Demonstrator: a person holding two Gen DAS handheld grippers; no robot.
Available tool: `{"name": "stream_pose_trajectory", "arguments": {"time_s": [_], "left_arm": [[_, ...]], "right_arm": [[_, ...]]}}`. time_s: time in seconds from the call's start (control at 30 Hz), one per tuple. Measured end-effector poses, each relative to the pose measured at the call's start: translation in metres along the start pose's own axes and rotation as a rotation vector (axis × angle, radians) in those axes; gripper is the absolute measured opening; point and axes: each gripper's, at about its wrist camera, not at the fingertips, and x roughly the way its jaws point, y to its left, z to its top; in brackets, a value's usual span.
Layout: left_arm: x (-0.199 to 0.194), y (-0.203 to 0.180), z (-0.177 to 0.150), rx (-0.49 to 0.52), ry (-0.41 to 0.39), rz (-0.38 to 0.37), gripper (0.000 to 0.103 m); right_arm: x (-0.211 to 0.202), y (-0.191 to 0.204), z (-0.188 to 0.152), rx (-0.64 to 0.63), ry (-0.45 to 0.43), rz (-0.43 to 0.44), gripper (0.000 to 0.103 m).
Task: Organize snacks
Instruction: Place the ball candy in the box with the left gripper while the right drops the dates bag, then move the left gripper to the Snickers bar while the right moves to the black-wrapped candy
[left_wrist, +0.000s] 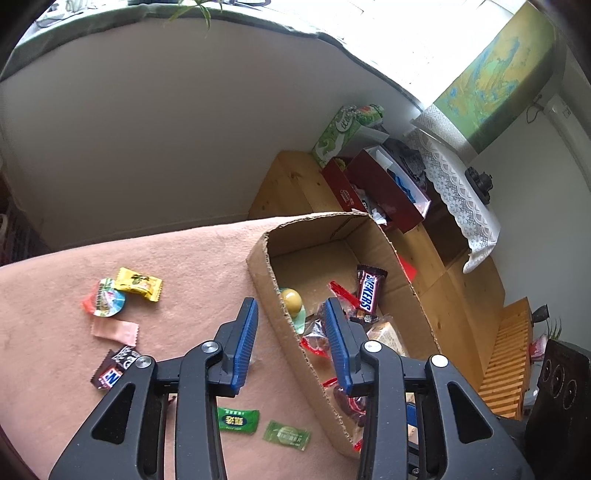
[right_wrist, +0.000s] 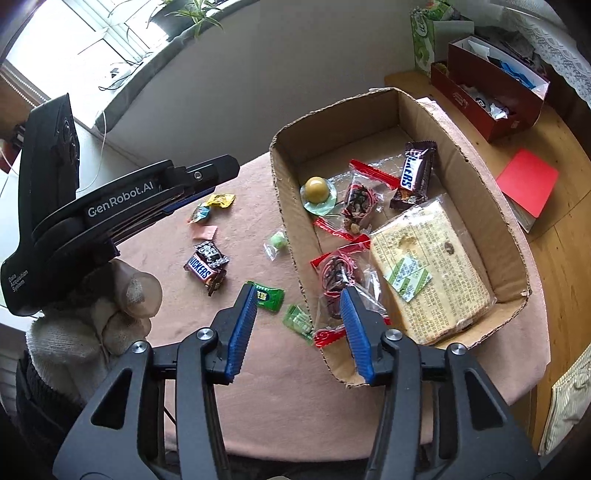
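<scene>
Nearest us in the left wrist view, our left gripper (left_wrist: 290, 317) gapes wide and empty, straddling the near wall of the cardboard box (left_wrist: 258, 266). 7 loose snacks show on the pink cloth (left_wrist: 184, 251): 2 green sachets (left_wrist: 236, 420), 1 Snickers (left_wrist: 109, 374).

From the right wrist view, our right gripper (right_wrist: 299, 308) is equally open, holding nothing, above the box's near corner. We count 6 snacks boxed. We judge sorting midway; next we drop onto the green-ball candy (right_wrist: 277, 243) beside the box.

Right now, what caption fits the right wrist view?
Open right tongs hover over a cardboard box of snacks, candies scattered outside.
</scene>
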Motion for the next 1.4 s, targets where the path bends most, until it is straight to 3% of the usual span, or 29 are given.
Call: {"name": "stream_pose_trajectory", "arguments": {"time_s": [0.2,0.63,1.03,1.4], "left_arm": [[-0.026,0.031,-0.007,-0.059,-0.022,0.029,0.035],[-0.05,0.11,-0.057,-0.254,0.008,0.102,0.035],[-0.021,0.113,-0.073,-0.335,0.045,0.076,0.035],[0.003,0.117,-0.071,-0.349,0.058,0.154,0.035]], "right_arm": [[0.001,0.024,-0.002,-0.066,-0.014,0.028,0.049],[0.032,0.055,0.017,-0.118,0.072,0.117,0.049],[0.098,0.086,0.063,-0.2,0.251,0.214,0.049],[0.163,0.1,0.075,-0.244,0.386,0.198,0.041]]}}
